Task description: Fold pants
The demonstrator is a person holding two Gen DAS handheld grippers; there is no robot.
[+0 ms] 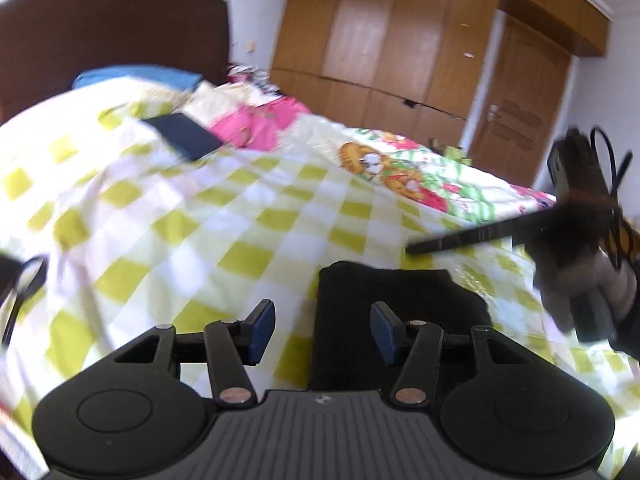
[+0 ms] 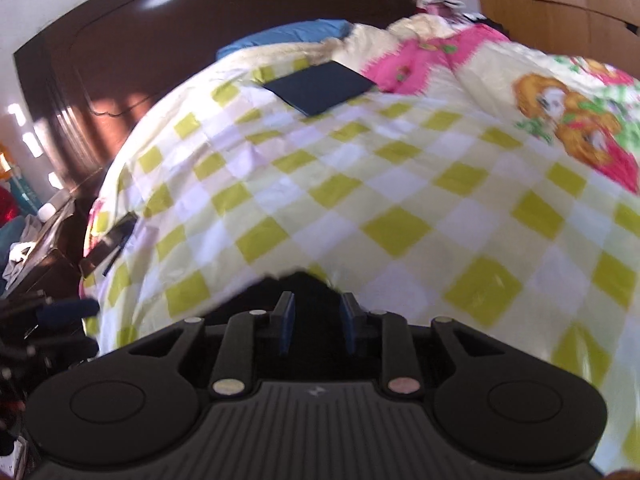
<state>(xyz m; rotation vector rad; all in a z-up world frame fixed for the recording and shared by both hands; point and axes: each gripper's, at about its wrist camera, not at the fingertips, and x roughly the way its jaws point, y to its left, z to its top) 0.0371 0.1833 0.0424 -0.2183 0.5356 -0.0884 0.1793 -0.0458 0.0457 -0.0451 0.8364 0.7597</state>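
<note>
Left wrist view shows the folded black pants lying on the checked bed quilt, the left hand-held gripper half open and empty, angled down over their near edge. The right hand-held gripper, slightly parted, holds nothing I can make out, and dragging either pad could undo the fold.

We are in a home bedroom: a bed under a yellow-checked quilt with cartoon prints, a dark wooden headboard, a blue pillow, a tall wooden wardrobe and a wooden door.
</note>
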